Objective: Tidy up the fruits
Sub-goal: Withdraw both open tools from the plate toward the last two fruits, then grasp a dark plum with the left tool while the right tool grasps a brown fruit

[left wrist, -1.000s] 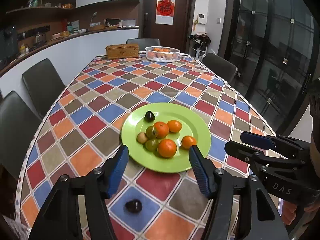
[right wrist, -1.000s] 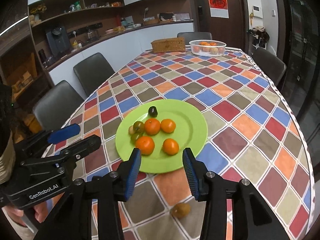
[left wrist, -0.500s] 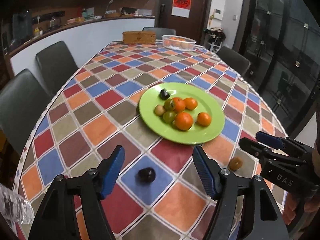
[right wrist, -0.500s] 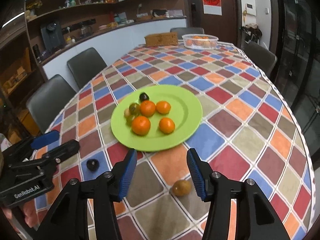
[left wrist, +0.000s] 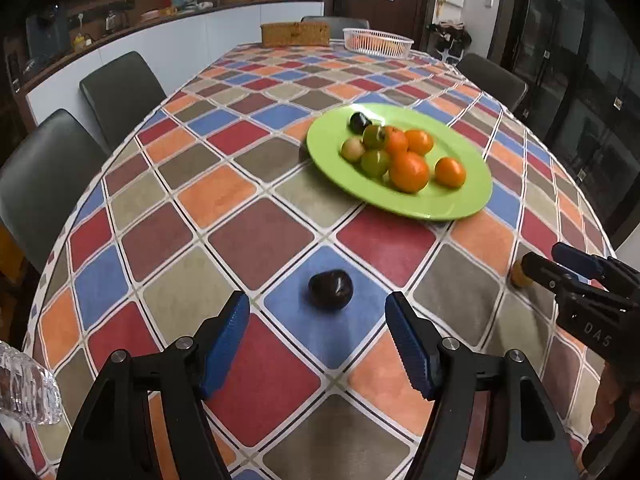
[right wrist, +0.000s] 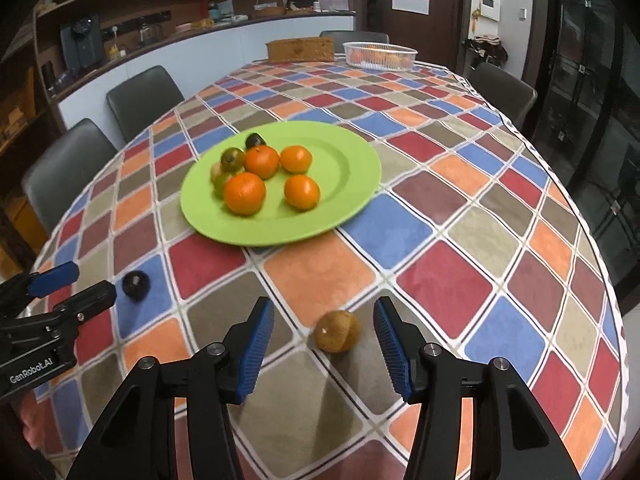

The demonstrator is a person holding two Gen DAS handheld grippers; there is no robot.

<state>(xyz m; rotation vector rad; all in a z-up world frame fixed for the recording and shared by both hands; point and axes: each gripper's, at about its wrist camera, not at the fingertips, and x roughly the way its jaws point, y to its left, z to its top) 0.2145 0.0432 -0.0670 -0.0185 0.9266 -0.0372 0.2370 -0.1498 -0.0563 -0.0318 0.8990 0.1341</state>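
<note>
A green plate point(left wrist: 460, 204) point(right wrist: 352, 184) on the checked tablecloth holds several oranges, green fruits and one dark fruit. A loose dark plum point(left wrist: 330, 289) point(right wrist: 136, 285) lies on a blue square just ahead of my open, empty left gripper point(left wrist: 318, 344). A loose brown kiwi point(right wrist: 337, 331) lies just ahead of my open, empty right gripper point(right wrist: 324, 344); in the left wrist view the kiwi point(left wrist: 517, 276) shows half hidden behind the right gripper's fingers point(left wrist: 576, 258). The left gripper's fingers point(right wrist: 54, 276) show at the left edge of the right wrist view.
A white basket of oranges point(left wrist: 378, 42) point(right wrist: 380, 54) and a wicker box point(left wrist: 295, 34) point(right wrist: 300, 49) stand at the table's far end. Dark chairs point(left wrist: 120, 92) line the left side. A clear glass object point(left wrist: 24, 384) sits at the near left edge.
Both grippers have pulled back toward the near table edge and lowered. The plum now sits just ahead of the left fingers and the kiwi just ahead of the right fingers. Both stay open.
</note>
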